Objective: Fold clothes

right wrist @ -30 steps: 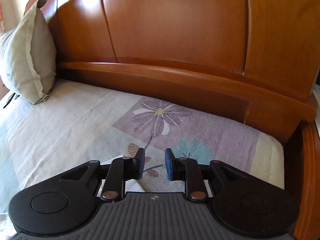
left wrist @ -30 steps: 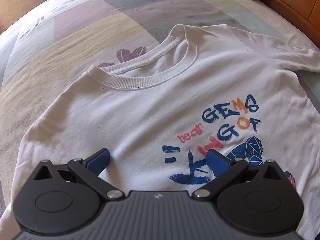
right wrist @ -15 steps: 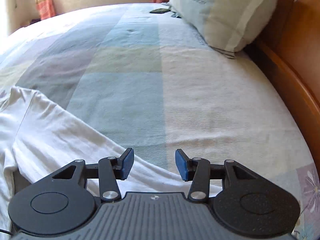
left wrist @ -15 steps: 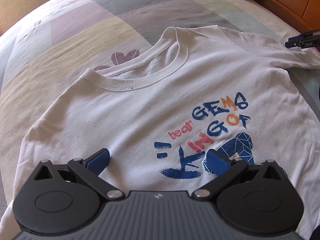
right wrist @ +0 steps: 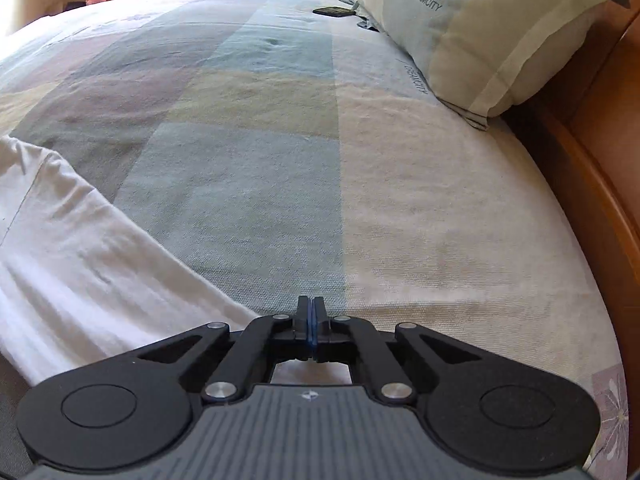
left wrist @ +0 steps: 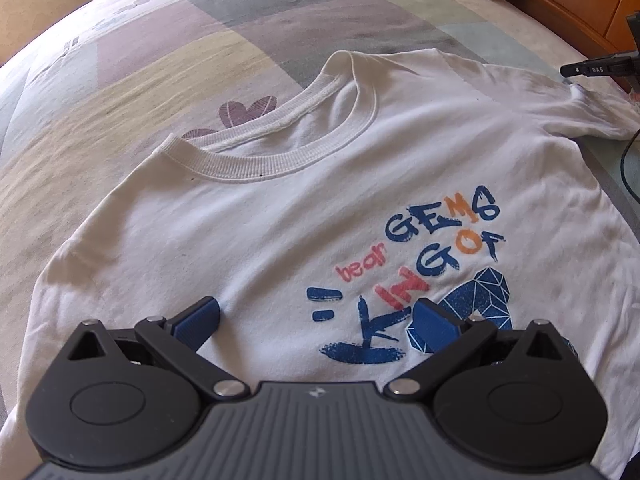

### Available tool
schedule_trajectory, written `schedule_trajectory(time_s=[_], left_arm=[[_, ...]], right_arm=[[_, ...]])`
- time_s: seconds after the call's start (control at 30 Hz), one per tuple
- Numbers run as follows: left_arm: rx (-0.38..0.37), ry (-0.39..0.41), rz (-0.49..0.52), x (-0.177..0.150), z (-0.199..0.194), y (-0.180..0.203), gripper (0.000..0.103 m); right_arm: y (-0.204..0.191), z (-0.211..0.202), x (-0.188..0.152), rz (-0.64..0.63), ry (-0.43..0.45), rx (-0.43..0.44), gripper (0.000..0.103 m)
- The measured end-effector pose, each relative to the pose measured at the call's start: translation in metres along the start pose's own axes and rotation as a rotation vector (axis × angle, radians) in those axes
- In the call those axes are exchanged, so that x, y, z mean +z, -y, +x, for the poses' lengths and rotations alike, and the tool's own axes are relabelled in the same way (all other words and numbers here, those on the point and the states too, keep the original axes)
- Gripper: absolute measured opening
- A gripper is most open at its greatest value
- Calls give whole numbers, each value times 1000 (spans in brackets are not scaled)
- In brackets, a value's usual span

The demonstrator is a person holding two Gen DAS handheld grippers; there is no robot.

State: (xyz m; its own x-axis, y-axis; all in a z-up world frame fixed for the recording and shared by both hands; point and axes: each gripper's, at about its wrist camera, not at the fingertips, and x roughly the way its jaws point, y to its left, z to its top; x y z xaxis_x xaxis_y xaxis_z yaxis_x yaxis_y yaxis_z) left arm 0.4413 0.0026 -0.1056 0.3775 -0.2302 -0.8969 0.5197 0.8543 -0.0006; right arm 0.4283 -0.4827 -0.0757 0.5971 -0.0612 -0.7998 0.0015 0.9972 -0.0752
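A white T-shirt (left wrist: 280, 232) with blue, red and orange print lies face up on the bed, collar toward the far side. My left gripper (left wrist: 316, 312) is open low over its chest, one finger on each side of the print. The shirt's right sleeve (right wrist: 80, 264) runs across the bedspread and passes under my right gripper (right wrist: 308, 312). That gripper is shut, and white cloth shows just behind its pads. In the left wrist view the right gripper (left wrist: 566, 70) sits at the sleeve's end (left wrist: 580, 100).
The patchwork bedspread (right wrist: 280, 140) stretches far beyond the shirt. A pillow (right wrist: 480, 32) leans against the wooden headboard (right wrist: 600, 160) at the right. A dark flat object (right wrist: 334, 11) lies near the pillow. A black cable (left wrist: 628, 168) hangs by the sleeve.
My right gripper swung from facing the headboard down to the sleeve and closed its fingers. The left gripper stayed open over the shirt, with only a slight shift.
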Motion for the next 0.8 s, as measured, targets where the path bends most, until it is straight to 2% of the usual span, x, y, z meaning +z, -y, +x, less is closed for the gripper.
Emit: schedule_trajectory(time_s=[0.13, 0.2, 0.27, 0.3, 0.4, 0.43, 0.5, 0.6, 0.7, 0.77, 0.8], left_arm=[[-5, 2, 0, -1, 2, 0, 102], [-6, 4, 3, 0, 2, 0, 102], [-6, 6, 5, 0, 2, 0, 102], [-7, 7, 5, 0, 2, 0, 102], [-8, 9, -1, -1, 2, 0, 102], [-9, 9, -3, -1, 2, 0, 102], [-11, 10, -8, -2, 2, 0, 102], [-10, 13, -12, -2, 3, 1, 102], [-16, 19, -17, -3, 2, 0, 102], [-22, 22, -20, -4, 2, -2, 102], [-25, 22, -18, -4, 2, -2, 102]], right_arm=[[5, -7, 8, 82, 37, -32, 8], [0, -18, 5, 125, 30, 19, 13], [-10, -23, 0, 156, 5, 71, 21], [-18, -19, -1, 159, -20, 85, 29], [-43, -6, -6, 167, -93, 127, 41], [-52, 1, -5, 152, -113, 114, 45], [-69, 10, 1, 94, -94, 65, 53], [-71, 24, 18, 96, -73, 19, 60], [-63, 25, 33, 204, -65, 8, 59], [-72, 10, 36, 235, -51, 53, 60], [-77, 1, 37, 248, -44, 81, 64]])
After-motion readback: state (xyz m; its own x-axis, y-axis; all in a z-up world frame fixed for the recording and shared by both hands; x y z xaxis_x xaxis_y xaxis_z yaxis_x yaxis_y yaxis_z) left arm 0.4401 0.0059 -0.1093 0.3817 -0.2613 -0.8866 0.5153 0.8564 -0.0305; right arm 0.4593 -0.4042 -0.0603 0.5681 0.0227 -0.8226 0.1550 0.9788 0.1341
